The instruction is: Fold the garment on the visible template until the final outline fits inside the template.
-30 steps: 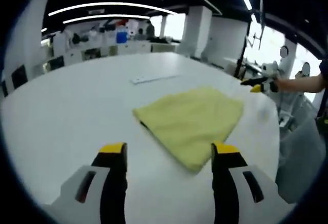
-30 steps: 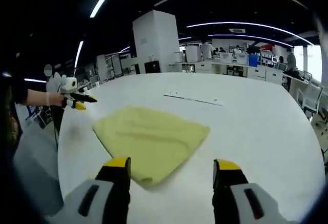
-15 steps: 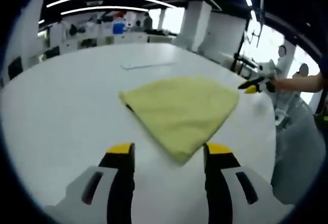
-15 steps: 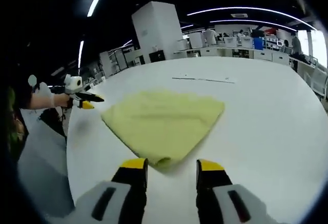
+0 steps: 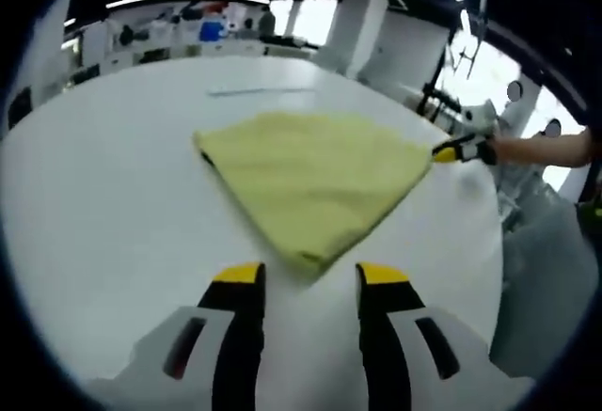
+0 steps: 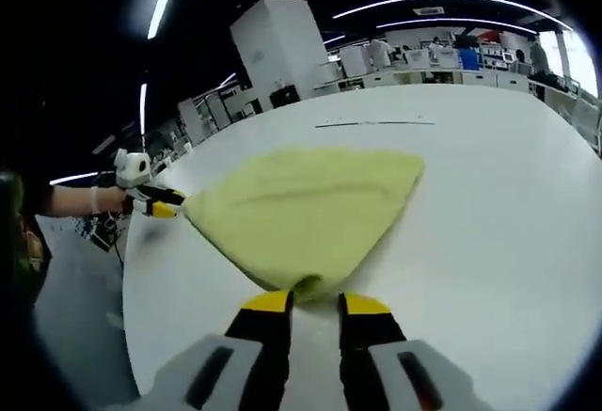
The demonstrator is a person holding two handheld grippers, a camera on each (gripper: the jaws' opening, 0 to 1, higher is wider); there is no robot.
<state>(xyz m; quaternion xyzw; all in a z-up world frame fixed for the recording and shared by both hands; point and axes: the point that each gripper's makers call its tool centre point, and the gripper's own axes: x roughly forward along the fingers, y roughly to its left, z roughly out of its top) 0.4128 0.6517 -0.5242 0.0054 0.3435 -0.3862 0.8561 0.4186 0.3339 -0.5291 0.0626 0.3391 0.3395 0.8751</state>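
White table (image 5: 85, 195) under office strip lights carries the yellow garment (image 5: 310, 171), lying folded at its middle. The left hand-held gripper (image 5: 306, 275) is held parted at one corner; the right hand-held gripper (image 6: 315, 300) is narrowed around the opposite corner, not visibly clamped. Both corners should be pinched fully before lifting. A thin line (image 6: 376, 123) beyond the cloth is seen clearer in the right gripper view.

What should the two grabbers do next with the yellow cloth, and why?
Probably close on the cloth and lift. The right gripper has the yellow cloth's near corner between its narrowed jaws, and the left gripper sits at another corner, jaws a little apart. The cloth lies flat on the white table.
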